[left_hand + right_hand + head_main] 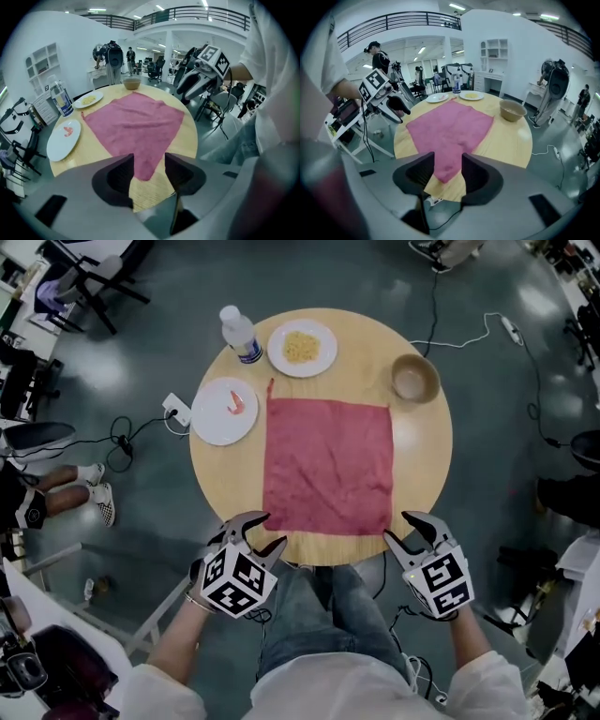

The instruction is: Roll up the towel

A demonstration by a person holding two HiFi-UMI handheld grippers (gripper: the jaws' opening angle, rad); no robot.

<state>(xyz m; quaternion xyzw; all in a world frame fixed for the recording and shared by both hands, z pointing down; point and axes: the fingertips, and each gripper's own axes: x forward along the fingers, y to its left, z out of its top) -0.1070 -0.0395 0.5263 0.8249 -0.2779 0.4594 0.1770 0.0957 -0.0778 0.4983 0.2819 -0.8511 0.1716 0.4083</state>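
The round desk (422,451) carries everything, and the red towel (328,465) lies spread flat across its middle, a near-square sheet with its near edge close to the rim in front of you. Treat it as light, soft and limp. The faint wrinkles suggest thin cloth with no stiffness, so it will likely sag wherever you lift it. If you only push it, it may slide on the smooth wood rather than roll. Your left claw (265,532) and right claw (403,531) hover just off the near rim, each with its jaws apart and nothing pinched. Each claw's own view shows a towel corner lined up in the gap but lying beyond it, untouched. A white plate (225,411) sits just beside the towel's far left corner, so mind it as the roll travels that way. Take hold at the near left corner (272,519) and the near right corner (382,524), pinching only the edge, and keep both sides level so the roll runs straight.
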